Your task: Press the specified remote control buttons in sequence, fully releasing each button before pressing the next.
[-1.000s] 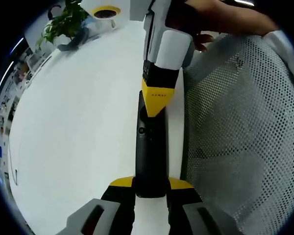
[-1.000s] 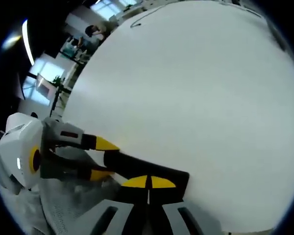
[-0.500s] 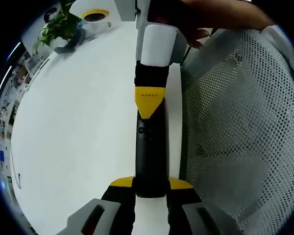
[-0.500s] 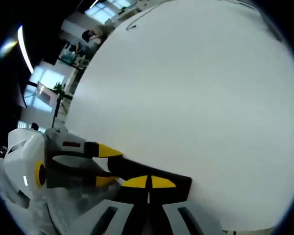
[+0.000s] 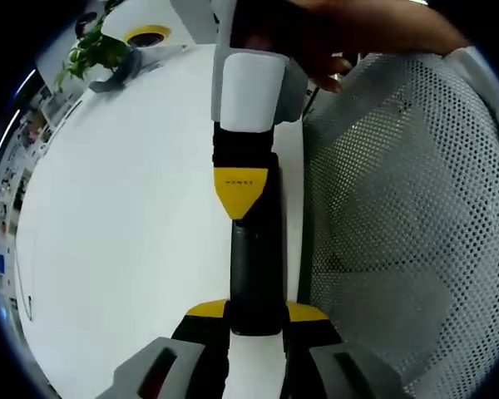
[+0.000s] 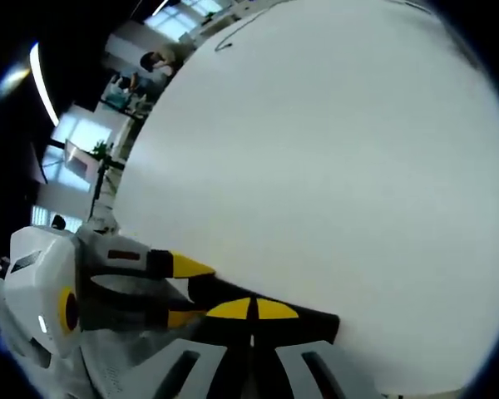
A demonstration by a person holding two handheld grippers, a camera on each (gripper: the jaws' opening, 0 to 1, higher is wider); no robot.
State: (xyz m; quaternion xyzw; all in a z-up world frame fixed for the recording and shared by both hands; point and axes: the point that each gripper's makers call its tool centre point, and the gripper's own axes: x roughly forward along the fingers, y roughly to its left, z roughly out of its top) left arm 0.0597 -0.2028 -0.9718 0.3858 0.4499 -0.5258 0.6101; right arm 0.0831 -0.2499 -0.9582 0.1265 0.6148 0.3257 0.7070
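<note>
Left gripper (image 5: 256, 309) clamps the near end of a slim black bar-shaped remote control (image 5: 256, 266), which lies along the white worktop's (image 5: 133, 216) edge, next to a grey mesh chair back (image 5: 399, 216). Right gripper (image 5: 237, 204) comes in from the far end, yellow-tipped jaws closed together with nothing between them, the tip down on the remote's upper face.

Step in hand looks like a button press. To do it well: keep the left grip firm so the remote doesn't tip off the edge, push straight down with the closed tip on one button only, then lift fully clear before going to the next. Button itself is hidden under the tip, can't tell which one.

Remote: matte black, narrow, long, flat top, no markings readable. In the right gripper view it shows as a dark wedge (image 6: 316, 320) beside the yellow jaw tips (image 6: 251, 309), with the left gripper (image 6: 179, 291) at its other end.

Green potted plant (image 5: 96, 54) sits at the worktop's far corner.
</note>
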